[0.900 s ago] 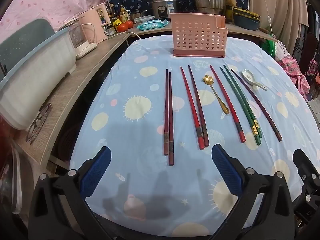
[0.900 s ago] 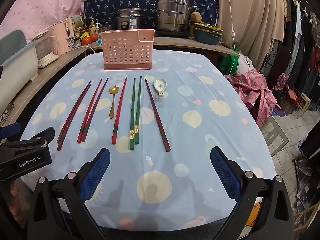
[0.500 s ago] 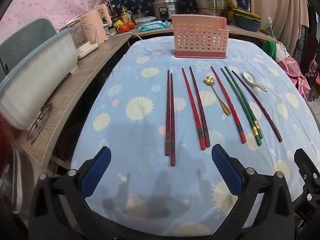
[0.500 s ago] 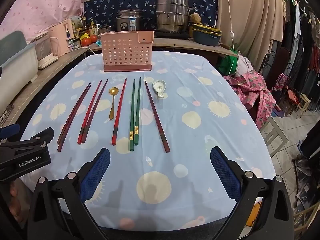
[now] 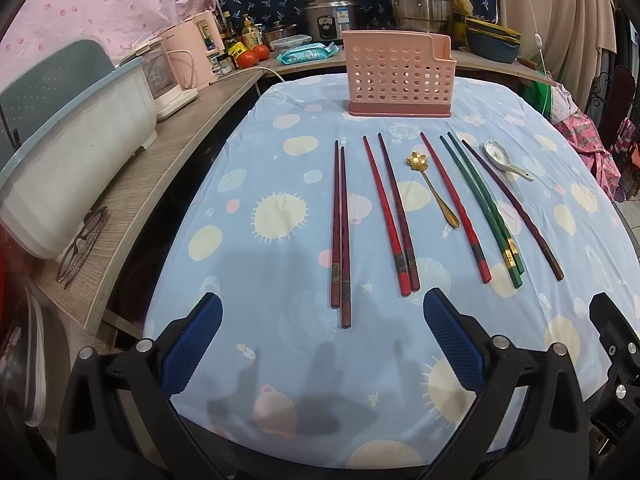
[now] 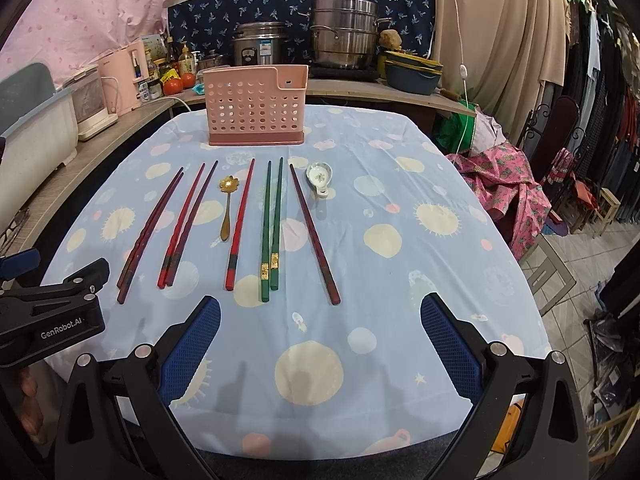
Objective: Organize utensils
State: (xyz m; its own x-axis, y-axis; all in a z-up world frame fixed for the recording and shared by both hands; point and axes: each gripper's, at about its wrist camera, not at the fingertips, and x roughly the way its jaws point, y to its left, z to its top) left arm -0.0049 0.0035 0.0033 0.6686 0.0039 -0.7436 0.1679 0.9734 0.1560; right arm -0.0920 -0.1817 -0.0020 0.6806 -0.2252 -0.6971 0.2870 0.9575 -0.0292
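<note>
White lettering reading "GenRobot.AI" is seen in the right wrist view on the black body of the left gripper (image 6: 52, 312), at the left edge of the frame. Labels are carried by the rice cooker (image 6: 258, 49), the bottles (image 6: 186, 61) and the blue wipes packet (image 5: 306, 54) on the back counter, but none of their print can be read.

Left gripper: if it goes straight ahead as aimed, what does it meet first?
Likely the near ends of the leftmost dark red chopsticks, which lie between the open fingers of the left gripper. Depth and height above the tablecloth are unclear.
</note>
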